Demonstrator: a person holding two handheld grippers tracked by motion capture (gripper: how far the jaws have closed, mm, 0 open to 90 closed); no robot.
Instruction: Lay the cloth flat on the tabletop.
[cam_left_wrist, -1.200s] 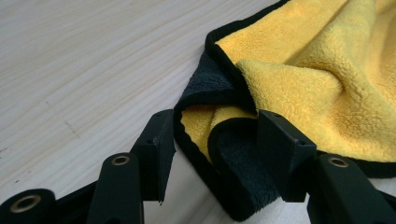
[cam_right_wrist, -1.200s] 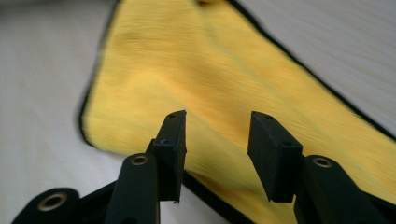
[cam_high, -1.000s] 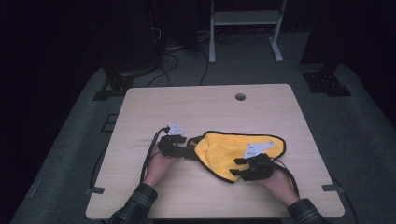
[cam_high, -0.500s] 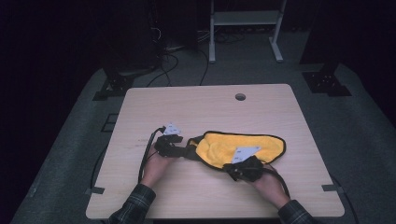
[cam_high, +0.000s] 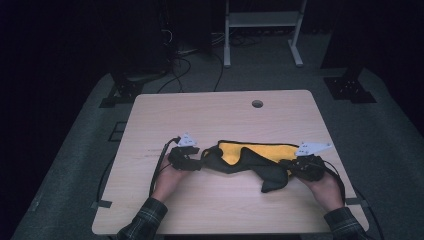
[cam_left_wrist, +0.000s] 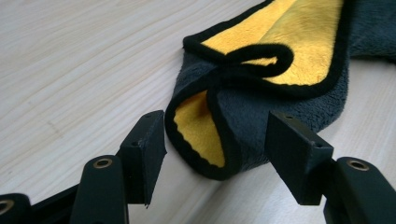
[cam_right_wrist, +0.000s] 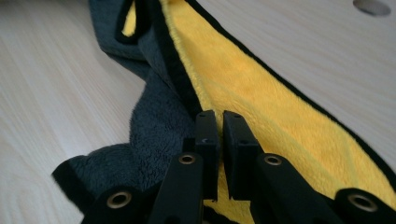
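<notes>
On the near half of the pale wooden surface (cam_high: 200, 115): one cloth (cam_high: 250, 160), yellow on one face, dark grey on the other, black-bound edge. Condition: partly folded; a grey flap lies over most of the yellow, leaving a yellow strip along the far edge, and the near right corner hangs down in a loose point.

Left tool (cam_high: 186, 159): rests at the cloth's left end, jaws apart. In the left gripper view the rolled end of the cloth (cam_left_wrist: 219, 135) sits between the two pads without either pressing on it; the jaws have just been opening a little.

Right tool (cam_high: 304, 166): at the cloth's right end. In the right gripper view the jaws [no point] stand nearly together over the seam where grey meets yellow; they have just been closing, and they appear to pinch a fold of the cloth (cam_right_wrist: 261, 98), though the pinched layer itself is hard to make out.

Progress, judged: folding begun, one rough fold laid, edges not aligned. Remaining: straighten the flap, square the corners, finish the fold.

Also present: round hole (cam_high: 257, 104) in the surface's far side.
</notes>
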